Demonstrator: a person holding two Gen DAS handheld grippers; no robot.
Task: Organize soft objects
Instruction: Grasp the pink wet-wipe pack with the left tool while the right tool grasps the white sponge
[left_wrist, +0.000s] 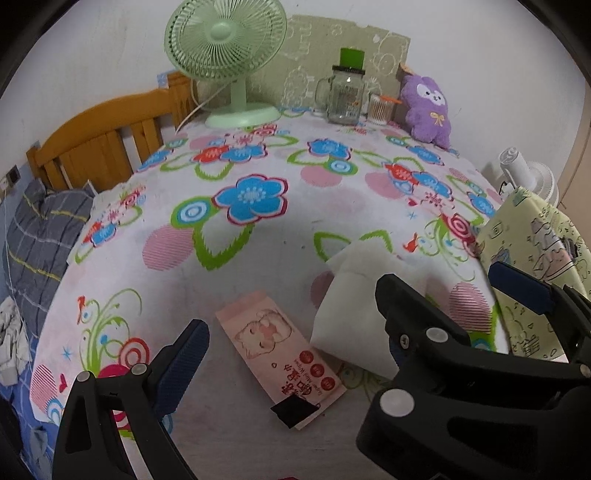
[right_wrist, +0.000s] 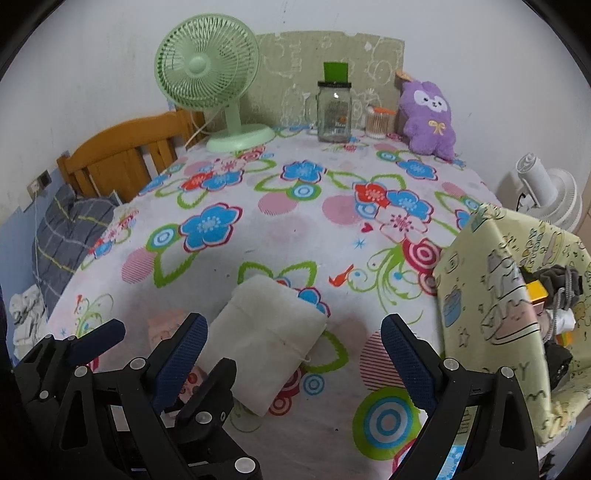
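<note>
Between the spread fingers of the right gripper (right_wrist: 295, 356), a white cloth pouch (right_wrist: 271, 341) lies flat on the floral tablecloth (right_wrist: 288, 225), not grasped. At 9 o'clock, the left gripper (left_wrist: 291, 332) gapes over a pink wipes packet (left_wrist: 284, 363). At 3 o'clock stands a yellow fabric bin (right_wrist: 495, 302).

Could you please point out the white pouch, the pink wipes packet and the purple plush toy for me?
white pouch (right_wrist: 269, 343), right wrist view, middle of its face.
pink wipes packet (left_wrist: 277, 347), left wrist view, on the printed cat.
purple plush toy (right_wrist: 430, 114), right wrist view, its chest.
</note>
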